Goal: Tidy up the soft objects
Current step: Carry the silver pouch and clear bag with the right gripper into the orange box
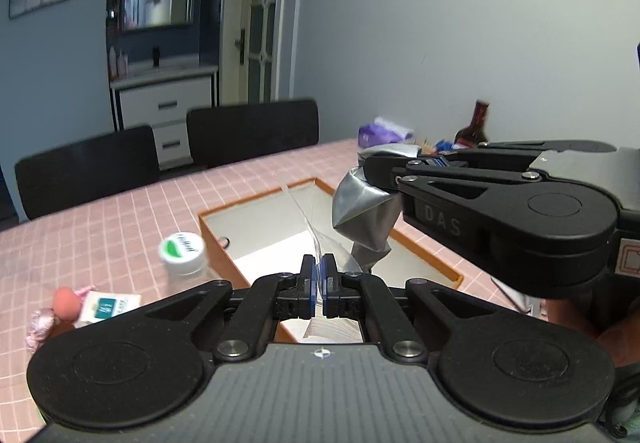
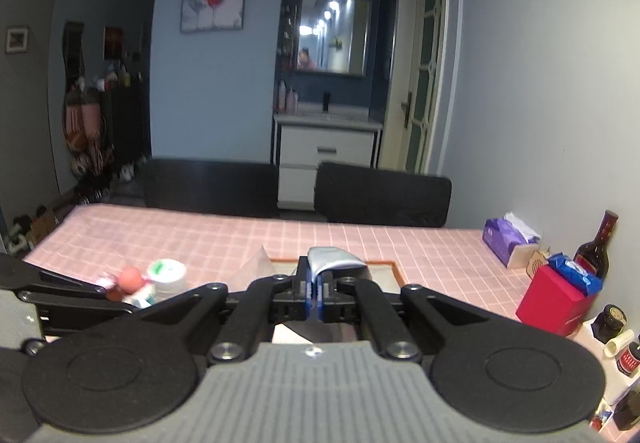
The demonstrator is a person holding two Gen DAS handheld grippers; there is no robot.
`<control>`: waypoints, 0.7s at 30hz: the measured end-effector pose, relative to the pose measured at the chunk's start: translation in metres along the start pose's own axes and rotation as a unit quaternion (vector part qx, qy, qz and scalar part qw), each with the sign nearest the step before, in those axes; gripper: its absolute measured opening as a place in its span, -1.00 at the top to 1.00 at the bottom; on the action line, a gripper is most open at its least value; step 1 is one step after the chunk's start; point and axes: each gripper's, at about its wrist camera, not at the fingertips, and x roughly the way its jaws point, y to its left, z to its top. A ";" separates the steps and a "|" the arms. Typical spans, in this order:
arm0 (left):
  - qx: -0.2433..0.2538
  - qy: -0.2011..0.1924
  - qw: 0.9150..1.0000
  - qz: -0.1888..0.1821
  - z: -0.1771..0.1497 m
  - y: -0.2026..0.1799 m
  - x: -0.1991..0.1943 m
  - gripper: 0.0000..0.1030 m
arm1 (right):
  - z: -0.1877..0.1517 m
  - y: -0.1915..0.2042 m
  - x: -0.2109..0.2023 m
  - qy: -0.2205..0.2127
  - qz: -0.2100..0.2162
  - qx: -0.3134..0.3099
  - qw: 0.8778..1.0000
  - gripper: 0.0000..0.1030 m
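Note:
My left gripper [image 1: 319,275] is shut on the edge of a clear plastic bag [image 1: 308,219], held above an open orange box [image 1: 212,227] with a pale lining. My right gripper [image 1: 366,173] comes in from the right, shut on a crumpled silver-grey soft pouch [image 1: 362,213] that hangs over the box beside the bag. In the right wrist view the right gripper [image 2: 314,283] pinches the silver pouch [image 2: 334,259], with the box rim [image 2: 394,269] behind it and the clear bag [image 2: 256,263] to the left.
On the pink checked tablecloth [image 1: 120,211] left of the box are a white jar with a green label [image 1: 182,251], a pink sponge ball [image 1: 66,303], a small white packet [image 1: 106,307] and a pink wrapped item [image 1: 40,327]. A purple tissue pack [image 2: 506,239], a dark bottle [image 2: 596,247] and a red box [image 2: 550,301] stand by the right wall. Two black chairs [image 2: 380,195] stand behind the table.

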 end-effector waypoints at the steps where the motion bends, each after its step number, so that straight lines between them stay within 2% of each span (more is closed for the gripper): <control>1: -0.004 0.008 1.000 0.001 0.003 -0.001 0.009 0.95 | 0.002 -0.003 0.010 0.010 0.002 0.000 1.000 1.00; 11: -0.010 0.078 0.996 0.039 0.011 -0.011 0.092 0.95 | -0.008 -0.042 0.097 0.118 0.012 0.006 0.993 1.00; 18: -0.012 0.135 0.989 0.066 0.006 -0.015 0.132 0.92 | -0.032 -0.056 0.154 0.209 0.021 0.031 0.977 1.00; 21: -0.014 0.159 0.985 0.069 0.002 -0.014 0.146 0.82 | -0.044 -0.056 0.171 0.245 0.025 0.037 0.968 1.00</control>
